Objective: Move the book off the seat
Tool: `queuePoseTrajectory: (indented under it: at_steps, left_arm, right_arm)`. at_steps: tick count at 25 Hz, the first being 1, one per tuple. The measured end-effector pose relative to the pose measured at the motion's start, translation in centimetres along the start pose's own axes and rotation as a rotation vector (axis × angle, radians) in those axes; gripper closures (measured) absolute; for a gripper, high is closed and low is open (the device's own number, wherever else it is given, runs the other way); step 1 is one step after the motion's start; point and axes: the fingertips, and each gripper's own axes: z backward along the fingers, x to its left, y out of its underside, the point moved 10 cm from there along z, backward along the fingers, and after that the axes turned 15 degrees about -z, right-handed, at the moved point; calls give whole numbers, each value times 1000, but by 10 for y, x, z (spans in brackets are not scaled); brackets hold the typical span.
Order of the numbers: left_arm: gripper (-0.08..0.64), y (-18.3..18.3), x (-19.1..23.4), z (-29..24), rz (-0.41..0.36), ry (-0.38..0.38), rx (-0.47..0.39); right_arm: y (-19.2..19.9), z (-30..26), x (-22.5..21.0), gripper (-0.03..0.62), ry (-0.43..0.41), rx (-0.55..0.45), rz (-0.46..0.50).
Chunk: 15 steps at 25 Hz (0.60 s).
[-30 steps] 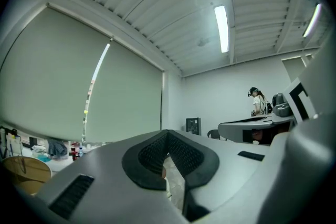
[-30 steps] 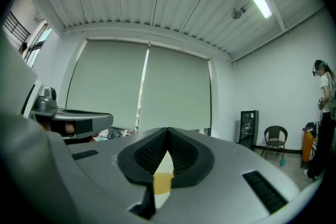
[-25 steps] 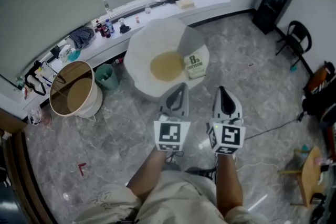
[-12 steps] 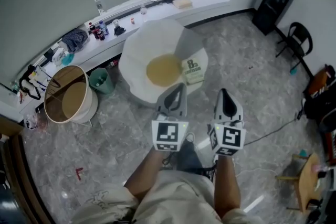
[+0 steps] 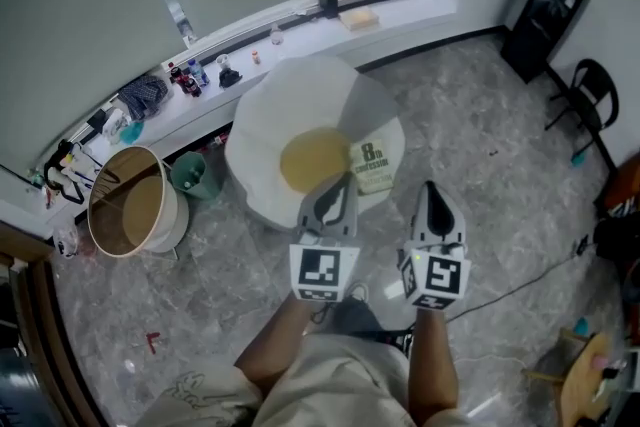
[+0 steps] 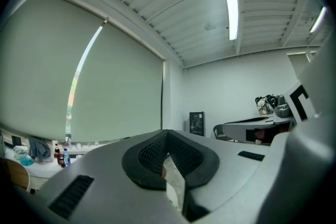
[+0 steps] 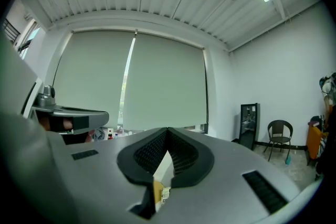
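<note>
Since the earlier frames the white seat [image 5: 270,115] and the book [image 5: 372,165] on it have drawn nearer in the head view. The tips of the left tongs [image 5: 343,181] now overlap the seat's near edge, while the right tongs [image 5: 431,187] point over the floor just past it at 4 o'clock.

The book has a pale cream-green cover with a large dark "8" and lines of dark print under it. It lies flat on the seat, touching the yellow cushion [image 5: 312,160] at that cushion's 3 o'clock. Its long axis runs from 12 to 6 o'clock, with the top of the print toward 12.

Both pairs of tongs are clenched, pads meeting, with nothing caught between them.

Only the head view shows the whole book and seat, the marble floor and the round wooden tub [image 5: 135,205] at 9 o'clock. The right gripper view looks level at the blinds, a black chair [image 7: 278,136] and a dark cabinet [image 7: 248,123]. Under its pads only a sliver of white, yellow and print shows. The left gripper view catches bottles [image 6: 60,156] on the window ledge at 8 o'clock.
</note>
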Motion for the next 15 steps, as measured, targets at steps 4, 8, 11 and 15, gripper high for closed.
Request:
queuePoseTrajectory:
  at_steps: [4, 8, 11, 15]
  left_arm:
    - [558, 4, -5, -53, 7, -22, 19]
    - [558, 15, -5, -91, 10, -22, 56]
    - [558, 27, 0, -109, 13, -24, 87]
    - [558, 45, 14, -129, 20, -25, 121]
  right_arm:
    - [0, -43, -35, 589, -19, 23, -3]
    - [7, -75, -56, 589, -38, 45, -11]
    - [13, -96, -61, 589, -41, 73, -16]
    - [24, -126, -59, 589, -40, 116, -13]
